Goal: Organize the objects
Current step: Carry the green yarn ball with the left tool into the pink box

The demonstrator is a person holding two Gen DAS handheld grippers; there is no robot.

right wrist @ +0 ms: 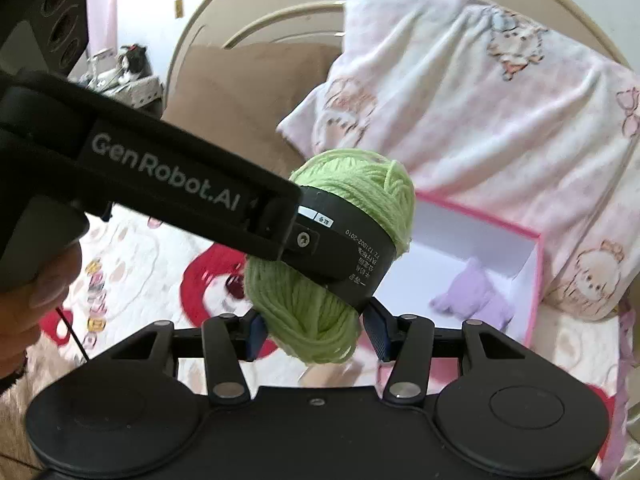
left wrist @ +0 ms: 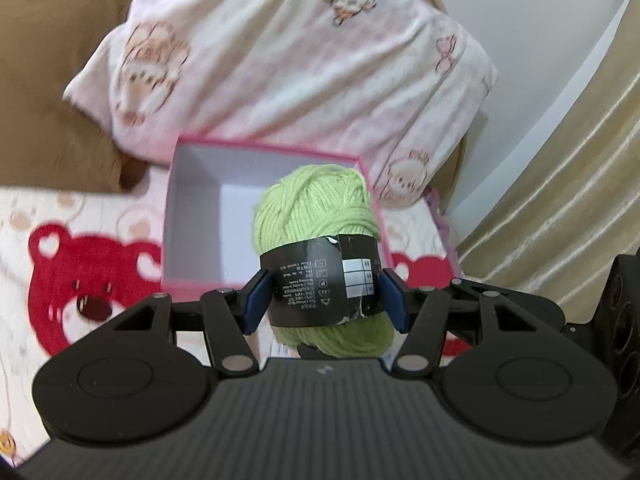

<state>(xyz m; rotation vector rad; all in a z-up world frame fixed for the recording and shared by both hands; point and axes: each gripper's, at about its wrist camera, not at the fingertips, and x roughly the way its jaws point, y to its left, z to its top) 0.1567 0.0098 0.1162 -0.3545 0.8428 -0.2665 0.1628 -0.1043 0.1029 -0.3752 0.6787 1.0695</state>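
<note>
Bed [left wrist: 24, 216] w/ pink box [left wrist: 276, 148] at far end holding a purple toy [right wrist: 472, 296]; green yarn [left wrist: 316, 208] hangs over box, left gripper [left wrist: 324, 292] fingers shut on its label band, right gripper [right wrist: 316, 332] fingers around its lower end, contact unclear—soft skein could slip from band, miss box.

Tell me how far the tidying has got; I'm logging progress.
Done: a purple plush toy already lies in the pink box. In hand: the left claw grips the green yarn ball above the bed. Left: lowering it into the box. The right claw sits beneath the yarn, apparently open.
</note>
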